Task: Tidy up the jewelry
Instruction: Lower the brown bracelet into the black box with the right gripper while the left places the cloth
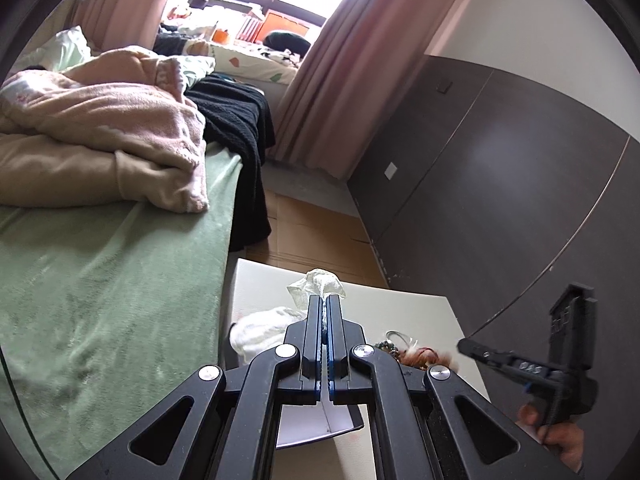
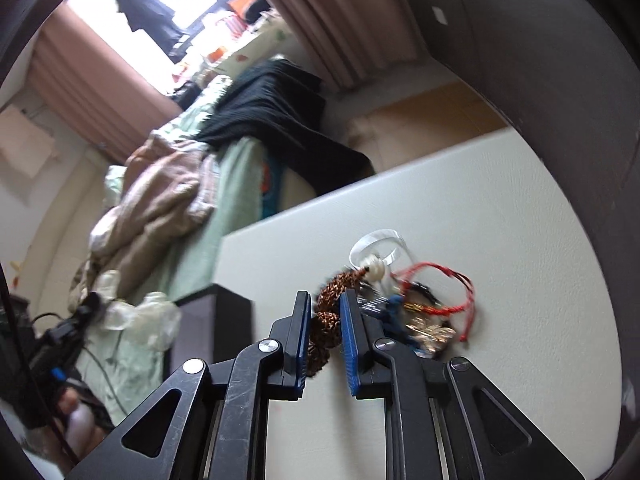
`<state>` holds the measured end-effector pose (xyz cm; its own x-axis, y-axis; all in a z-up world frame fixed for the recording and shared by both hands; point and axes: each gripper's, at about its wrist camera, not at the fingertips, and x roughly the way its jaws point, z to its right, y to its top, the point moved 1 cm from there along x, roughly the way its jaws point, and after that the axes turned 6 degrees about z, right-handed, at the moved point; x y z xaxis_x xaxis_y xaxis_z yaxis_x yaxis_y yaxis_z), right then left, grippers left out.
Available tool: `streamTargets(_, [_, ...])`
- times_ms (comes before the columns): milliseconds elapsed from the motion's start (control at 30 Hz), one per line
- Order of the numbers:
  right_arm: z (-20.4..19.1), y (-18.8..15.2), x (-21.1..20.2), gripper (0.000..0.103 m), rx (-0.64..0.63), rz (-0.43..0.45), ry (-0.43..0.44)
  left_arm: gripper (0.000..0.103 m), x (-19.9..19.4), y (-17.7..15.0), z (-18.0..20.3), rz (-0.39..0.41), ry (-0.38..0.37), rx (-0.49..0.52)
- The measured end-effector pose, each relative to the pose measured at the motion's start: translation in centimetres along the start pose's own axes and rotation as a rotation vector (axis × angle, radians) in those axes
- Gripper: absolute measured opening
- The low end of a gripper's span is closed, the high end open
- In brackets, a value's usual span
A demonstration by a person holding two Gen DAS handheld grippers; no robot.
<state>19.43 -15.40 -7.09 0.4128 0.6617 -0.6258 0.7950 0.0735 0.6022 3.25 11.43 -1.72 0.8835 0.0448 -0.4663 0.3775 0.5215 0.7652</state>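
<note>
My left gripper (image 1: 325, 300) is shut on a crumpled clear plastic bag (image 1: 316, 286) held above the white table (image 1: 420, 312). In the right wrist view the bag (image 2: 156, 318) hangs at the left from that gripper. My right gripper (image 2: 325, 300) has its jaws around a brown beaded bracelet (image 2: 334, 294) at the edge of a jewelry pile (image 2: 416, 312) with a red cord bracelet (image 2: 460, 284) and a clear bangle (image 2: 376, 246). The pads sit close on the beads; a grip cannot be told. In the left wrist view the right gripper (image 1: 464, 346) reaches the pile (image 1: 416, 354).
A dark open box (image 2: 216, 320) stands at the table's left edge. A white cloth (image 1: 260, 328) lies on the table. A bed with a green sheet (image 1: 100, 280), pink blankets and black cloth is at the left. A dark wardrobe (image 1: 520, 200) is at the right.
</note>
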Motion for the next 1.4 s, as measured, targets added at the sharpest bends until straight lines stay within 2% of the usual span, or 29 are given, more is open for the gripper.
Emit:
streamTargets(233, [-3.4, 0.7, -1.4, 0.001, -0.091, 0.028, 0.046, 0.001, -0.9, 0.3, -1.2, 0.012, 0.014, -0.022])
streamTargets(333, [-3.0, -0.6, 0.4, 0.002, -0.144, -0.054, -0.122, 0.001, -1.3, 0.4, -1.4, 0.017, 0.015, -0.021])
streamTargets(367, [-3.0, -0.6, 0.4, 0.006, -0.144, -0.054, -0.122, 0.001, -1.4, 0.5, -1.4, 0.019, 0.014, -0.021])
streamTargets(467, [-1.1, -2.4, 1.5, 0.040, -0.120, -0.144, -0.160, 0.001, -1.7, 0.5, -1.6, 0.021, 0.012, -0.026])
streamTargets(667, [0.8, -4.1, 2.4, 0.040, -0.127, -0.192, -0.218, 0.001, -2.0, 0.4, -1.5, 0.018, 0.016, -0.020])
streamTargets(733, [0.7, -5.0, 3.3, 0.040, -0.158, -0.225, -0.241, 0.001, -2.3, 0.3, -1.7, 0.022, 0.018, -0.021])
streamTargets(800, [0.9, -6.0, 4.4, 0.040, -0.200, -0.265, -0.304, 0.001, -2.5, 0.4, -2.0, 0.026, 0.022, -0.029])
streamTargets(833, [0.8, -6.3, 4.6, 0.039, -0.233, -0.254, -0.320, 0.001, -2.6, 0.4, -2.1, 0.028, 0.024, -0.033])
streamTargets(867, [0.5, -6.4, 4.7, 0.022, -0.259, -0.246, -0.335, 0.001, -2.7, 0.3, -2.1, 0.028, 0.026, -0.035])
streamTargets(900, [0.5, -6.4, 4.8, 0.020, -0.264, -0.250, -0.342, 0.001, -2.7, 0.4, -2.2, 0.030, 0.026, -0.037])
streamTargets(1033, [0.2, -5.5, 3.1, 0.019, -0.222, -0.194, -0.279, 0.001, -3.1, 0.6, -2.7, 0.040, 0.024, -0.046])
streamTargets(1100, [-0.7, -4.6, 1.7, 0.019, -0.205, -0.145, -0.215, 0.001, -3.3, 0.7, -2.8, 0.045, 0.024, -0.050])
streamTargets(1233, [-2.8, -3.4, -0.5, 0.019, -0.200, -0.061, -0.108, 0.001, -3.6, 0.8, -3.0, 0.052, 0.019, -0.060])
streamTargets(1400, [-5.9, -2.4, -1.6, 0.019, -0.206, 0.018, -0.032, 0.001, -3.7, 0.9, -3.2, 0.057, 0.017, -0.069])
